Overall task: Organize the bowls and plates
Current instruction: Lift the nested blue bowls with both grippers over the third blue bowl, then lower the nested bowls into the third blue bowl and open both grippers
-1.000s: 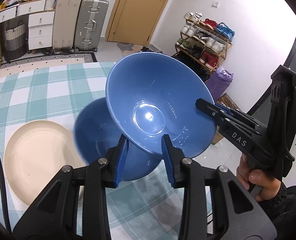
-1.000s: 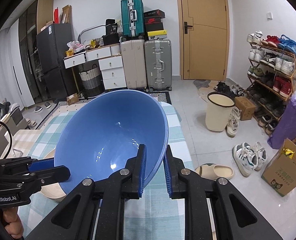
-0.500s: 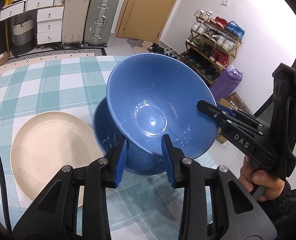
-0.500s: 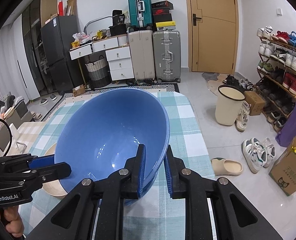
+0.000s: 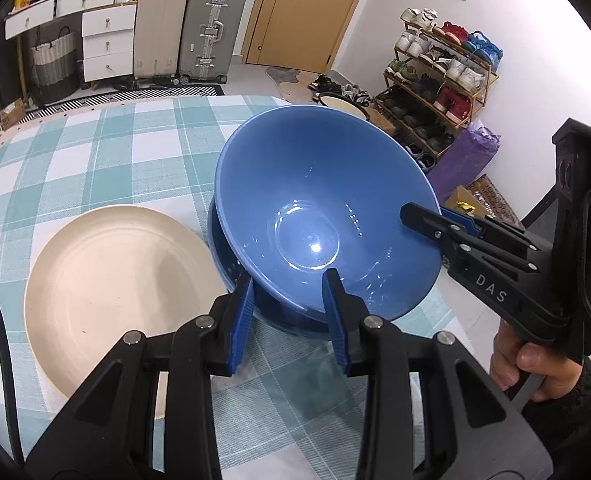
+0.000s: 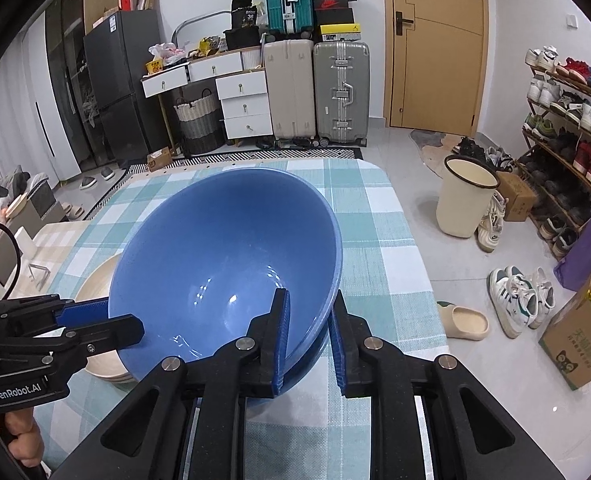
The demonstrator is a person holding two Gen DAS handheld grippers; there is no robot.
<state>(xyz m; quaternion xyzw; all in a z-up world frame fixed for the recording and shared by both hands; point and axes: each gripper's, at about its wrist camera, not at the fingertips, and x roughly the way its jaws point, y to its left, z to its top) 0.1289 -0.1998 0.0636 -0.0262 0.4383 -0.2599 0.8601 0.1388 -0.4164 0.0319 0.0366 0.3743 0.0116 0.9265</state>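
Both grippers clamp the rim of the tilted blue bowl (image 5: 319, 216): the left gripper (image 5: 291, 316) at its near edge, the right gripper (image 6: 309, 332) at the opposite side. The bowl sits partly inside a second blue bowl (image 5: 279, 316) on the checked tablecloth (image 5: 107, 152), a cream plate (image 5: 107, 292) just beside.

the lower blue bowl (image 5: 219, 240) is mostly hidden under the tilted upper blue bowl (image 5: 319, 216), only a sliver of rim and side shows. can't tell if the two actually touch. in the right wrist view the cream plate (image 6: 99, 280) is mostly covered by the bowl and the left gripper (image 6: 107, 320). the person's right hand (image 5: 531, 364) gets cut off at the frame edge, the left hand (image 6: 19, 440) too.
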